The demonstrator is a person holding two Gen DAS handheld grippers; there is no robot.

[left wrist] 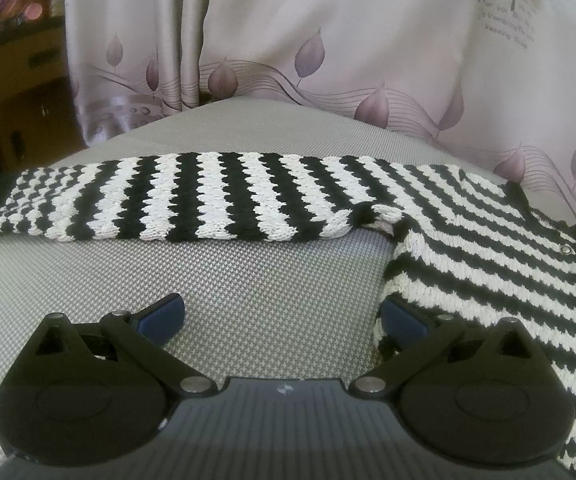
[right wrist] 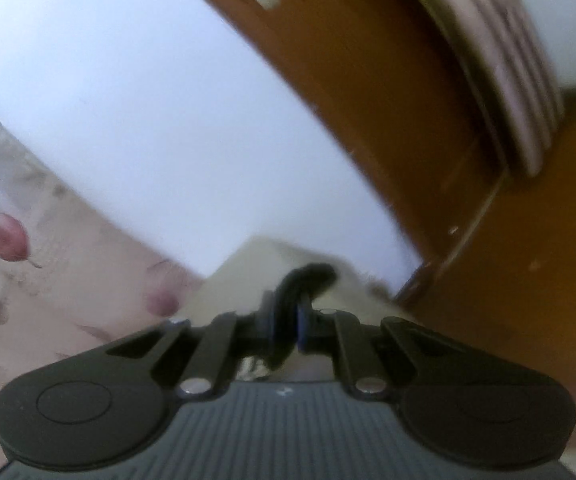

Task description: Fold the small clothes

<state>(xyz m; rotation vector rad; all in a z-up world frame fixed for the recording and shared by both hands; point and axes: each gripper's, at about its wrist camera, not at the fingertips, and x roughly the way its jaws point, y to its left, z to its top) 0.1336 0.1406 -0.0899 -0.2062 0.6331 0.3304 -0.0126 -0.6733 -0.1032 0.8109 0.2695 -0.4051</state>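
Observation:
A black-and-white striped knit sweater lies on the grey textured surface, its sleeve stretched out flat to the left. My left gripper is open and empty, low over the surface. Its right fingertip touches the sweater's side edge. In the blurred right wrist view, my right gripper is shut on a black fold of the sweater's edge and is raised, pointing at the wall and door.
A pale curtain with purple leaves hangs right behind the surface. Wooden drawers stand at the far left. The right wrist view shows a white wall and a brown wooden door.

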